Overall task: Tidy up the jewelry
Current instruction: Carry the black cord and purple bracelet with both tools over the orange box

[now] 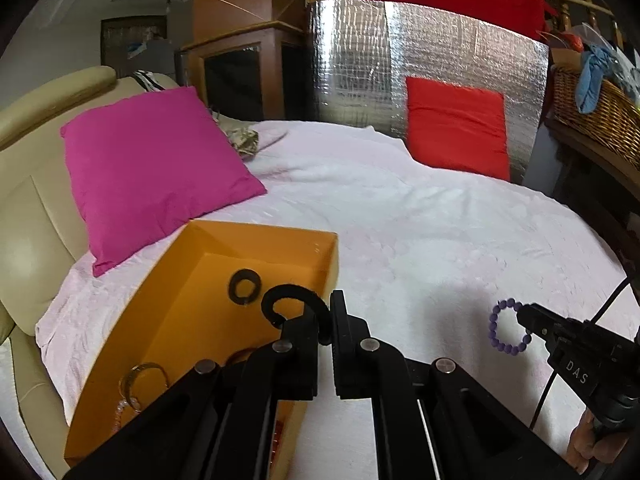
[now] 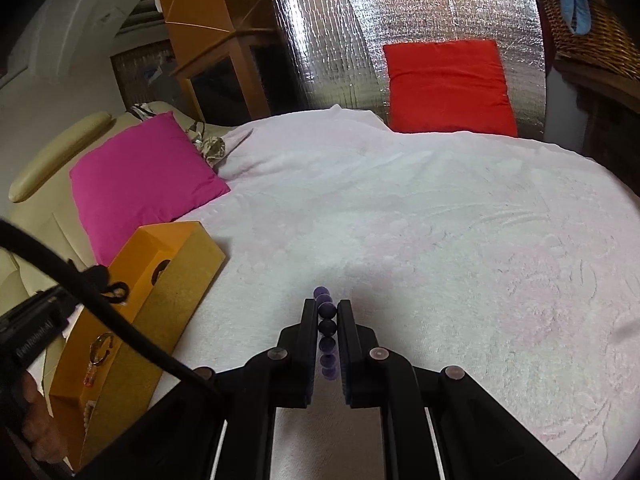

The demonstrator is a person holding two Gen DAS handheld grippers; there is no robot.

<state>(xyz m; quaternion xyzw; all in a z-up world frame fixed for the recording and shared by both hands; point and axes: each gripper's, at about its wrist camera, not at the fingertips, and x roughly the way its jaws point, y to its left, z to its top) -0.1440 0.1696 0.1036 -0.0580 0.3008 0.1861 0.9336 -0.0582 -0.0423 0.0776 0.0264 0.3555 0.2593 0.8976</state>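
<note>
My left gripper [image 1: 323, 314] is shut on a black fuzzy C-shaped band [image 1: 288, 294] and holds it over the near right part of an open orange box [image 1: 224, 240]. In the box lie another black ring [image 1: 245, 286], a metal bangle [image 1: 142, 378] and some beads. My right gripper [image 2: 326, 310] is shut on a purple bead bracelet [image 2: 327, 320], held edge-on just above the pale pink blanket [image 2: 440, 240]. In the left wrist view the right gripper [image 1: 524, 316] holds the purple bracelet [image 1: 496, 326] right of the box. In the right wrist view the orange box [image 2: 176, 276] is at the left, with the black band [image 2: 118, 292] over it.
A magenta cushion [image 1: 152, 168] leans on the beige sofa [image 1: 28, 208] behind the box. A red cushion [image 1: 456, 128] stands against a silver foil panel [image 1: 360, 60] at the back. A wicker basket [image 1: 600, 112] sits at the far right. A black cable [image 2: 100, 300] crosses the right wrist view.
</note>
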